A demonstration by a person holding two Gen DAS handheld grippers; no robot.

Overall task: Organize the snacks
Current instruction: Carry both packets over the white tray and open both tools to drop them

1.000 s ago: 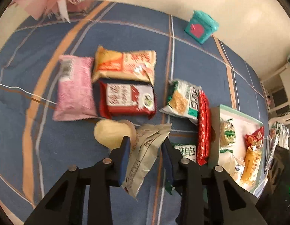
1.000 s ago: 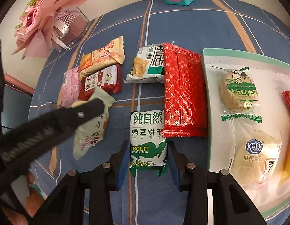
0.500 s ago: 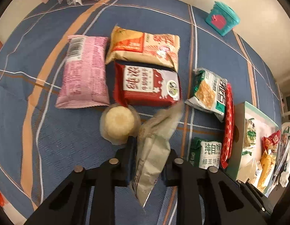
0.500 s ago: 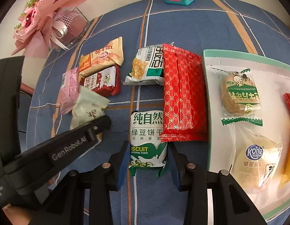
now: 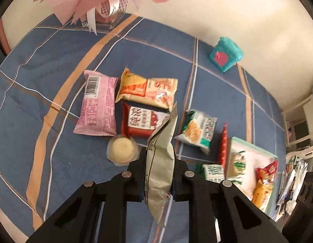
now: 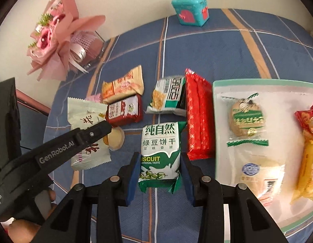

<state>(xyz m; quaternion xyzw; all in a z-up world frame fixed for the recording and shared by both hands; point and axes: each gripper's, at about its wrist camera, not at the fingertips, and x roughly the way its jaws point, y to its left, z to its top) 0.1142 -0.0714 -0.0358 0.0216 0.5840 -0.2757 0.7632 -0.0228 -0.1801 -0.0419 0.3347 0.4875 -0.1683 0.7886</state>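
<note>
The table [image 6: 217, 46], covered in a blue checked cloth, is seen with loose snacks in its middle and a white tray [image 6: 263, 82] with a green rim toward its right edge, where several wrapped cakes already lie. A red packet [image 6: 199, 115] lies just beside the tray's left rim, its long axis parallel to that rim.

The green biscuit packet [image 6: 160, 151] is clamped across its width by the right gripper [image 6: 160, 179], whose fingers are partly closed and pressed on both side edges; its long axis runs straight out from the fingers, and the tray lies to their right, past the red packet. The right hand is judged the nearer to the tray.

The pale cream packet [image 5: 159, 162] is pinched edge-on by the left gripper [image 5: 159, 179], fully closed on it, and hangs clear of the cloth near a small round cake [image 5: 122, 149].

Against the frame a second earlier, the left fingers have closed from straddling the cream packet to gripping it, and both packets are lifted; the right grip is unchanged.
</note>
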